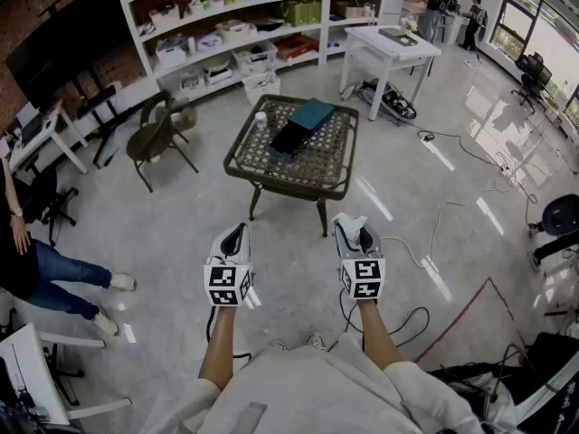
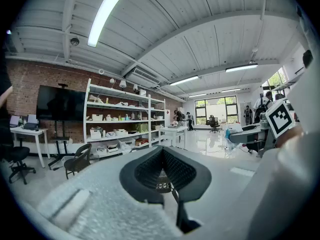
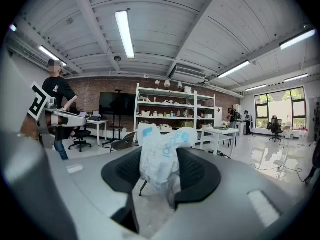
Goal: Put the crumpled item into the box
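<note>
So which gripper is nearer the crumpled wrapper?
Right. The crumpled wrapper is pinched between the jaws of the right gripper. The left gripper is alongside, off to the wrapper's left, with nothing between its jaws.

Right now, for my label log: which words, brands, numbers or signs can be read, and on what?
None readable.
Crumpled item, in right gripper: blue print, too creased and blurred.
Marker cubes: square patterns, no words.
Shelf goods: too small.
</note>
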Motion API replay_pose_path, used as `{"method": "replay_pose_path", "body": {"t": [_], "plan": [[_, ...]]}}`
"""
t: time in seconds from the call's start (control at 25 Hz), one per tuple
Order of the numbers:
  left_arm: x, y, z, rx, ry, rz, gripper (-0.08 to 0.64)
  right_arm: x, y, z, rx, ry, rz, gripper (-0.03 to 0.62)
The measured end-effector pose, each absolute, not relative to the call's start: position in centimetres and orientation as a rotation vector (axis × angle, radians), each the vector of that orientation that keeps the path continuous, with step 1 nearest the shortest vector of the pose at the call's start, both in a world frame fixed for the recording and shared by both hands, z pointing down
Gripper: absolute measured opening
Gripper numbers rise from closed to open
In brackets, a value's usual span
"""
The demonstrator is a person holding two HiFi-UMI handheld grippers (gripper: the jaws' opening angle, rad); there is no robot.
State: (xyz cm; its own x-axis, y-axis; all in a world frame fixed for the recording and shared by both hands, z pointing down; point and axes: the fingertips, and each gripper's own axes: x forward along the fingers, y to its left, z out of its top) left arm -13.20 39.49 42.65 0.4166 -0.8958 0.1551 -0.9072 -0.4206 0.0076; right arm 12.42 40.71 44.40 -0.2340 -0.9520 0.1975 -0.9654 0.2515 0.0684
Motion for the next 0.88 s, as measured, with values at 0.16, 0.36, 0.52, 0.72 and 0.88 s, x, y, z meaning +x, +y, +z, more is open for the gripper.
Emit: {"method": "replay_pose_path", "body": {"t": [0.16, 0.36, 0.52, 0.72, 0.88], "plan": [[-13.0, 40.0, 43.0, 2.564, -1.642, 0.190, 0.002, 12.4, 41.0, 44.8, 1.798, -2.323, 0.098, 0.187], [-12.3, 40.4, 43.2, 2.556, -1.647, 0.197, 0.002, 12.9, 41.1, 44.8, 1.801, -2.341, 0.107, 0.189], [-11.8, 40.4, 43.5, 2.545, -1.654, 0.203, 0.002, 13.2, 40.9, 45.2, 1.782, -2.355, 0.121, 0.190], [-10.3, 40.0, 43.2, 2.534, -1.672, 0.204, 0.002, 14.5, 40.3, 45.2, 1.761, -2.367, 0.121, 0.190], [-9.5, 39.3, 43.1, 2.522, -1.695, 0.212, 0.002, 14.9, 39.2, 45.1, 1.731, -2.391, 0.114, 0.190]]}}
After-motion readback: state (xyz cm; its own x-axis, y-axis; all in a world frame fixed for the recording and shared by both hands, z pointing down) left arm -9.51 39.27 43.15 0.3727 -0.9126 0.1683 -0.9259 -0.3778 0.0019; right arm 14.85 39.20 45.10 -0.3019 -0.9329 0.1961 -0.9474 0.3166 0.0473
